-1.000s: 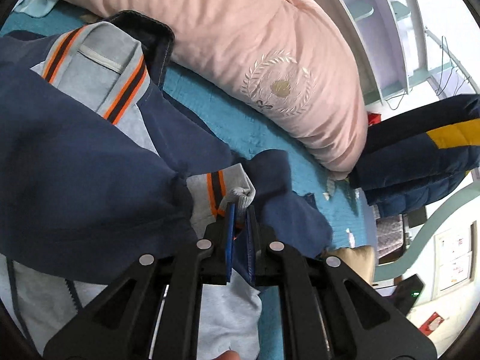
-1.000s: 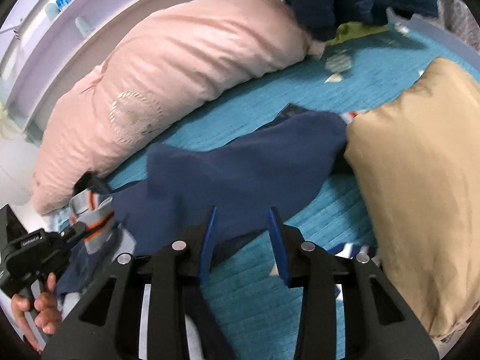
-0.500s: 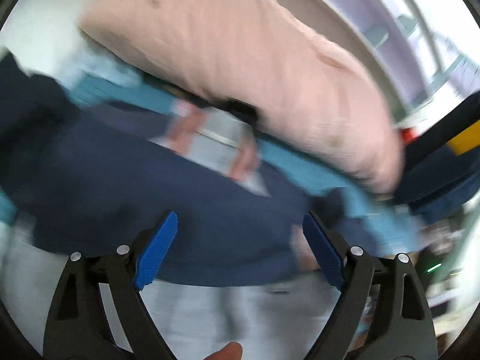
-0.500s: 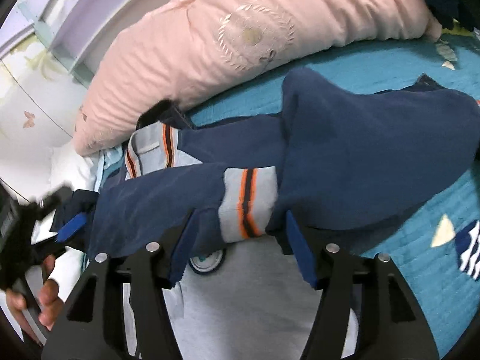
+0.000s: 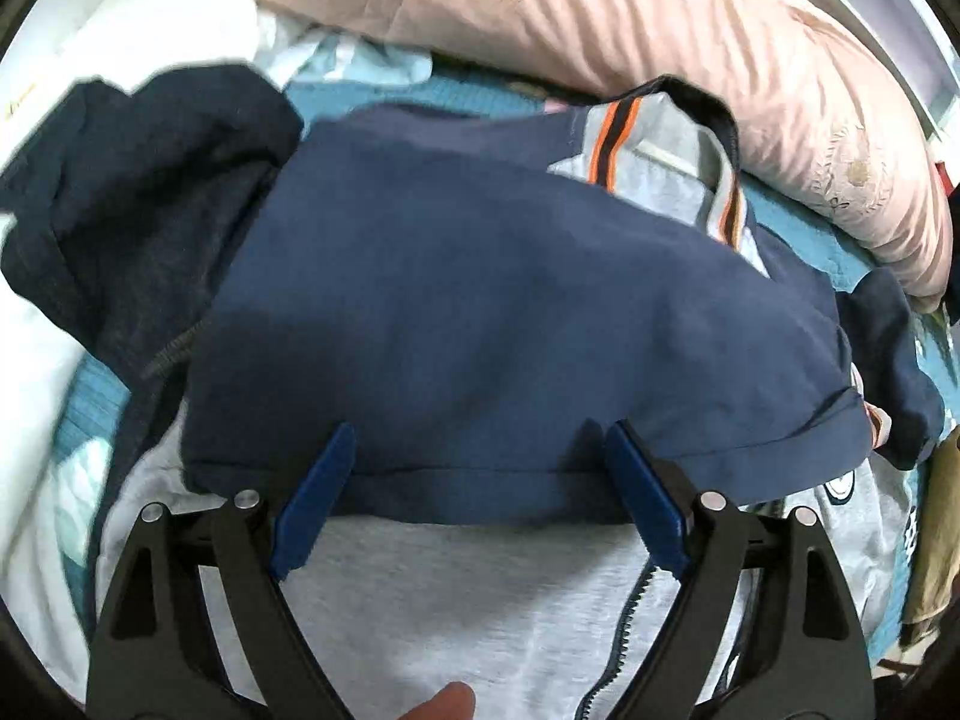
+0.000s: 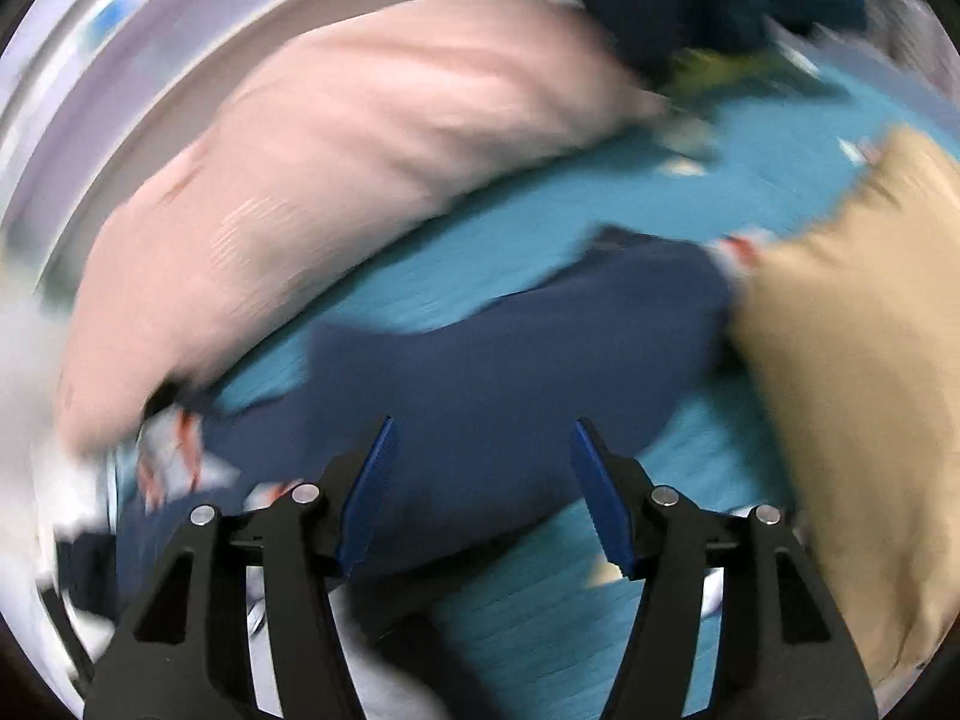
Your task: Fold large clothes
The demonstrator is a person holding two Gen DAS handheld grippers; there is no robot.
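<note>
The navy and grey jacket lies spread on the teal bedspread, a navy panel folded over its grey zippered front, its collar end against the pink pillow. The left gripper hangs with jaws wide apart over the fold's hem. The right gripper, likewise spread and holding nothing, is over the navy sleeve, whose far end meets the tan cushion; bare bedspread lies between sleeve and pillow.

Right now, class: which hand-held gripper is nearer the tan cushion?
Right. The right hand-held gripper hangs open beside the tan cushion; the left hand-held gripper is open over the navy jacket, away from it.
</note>
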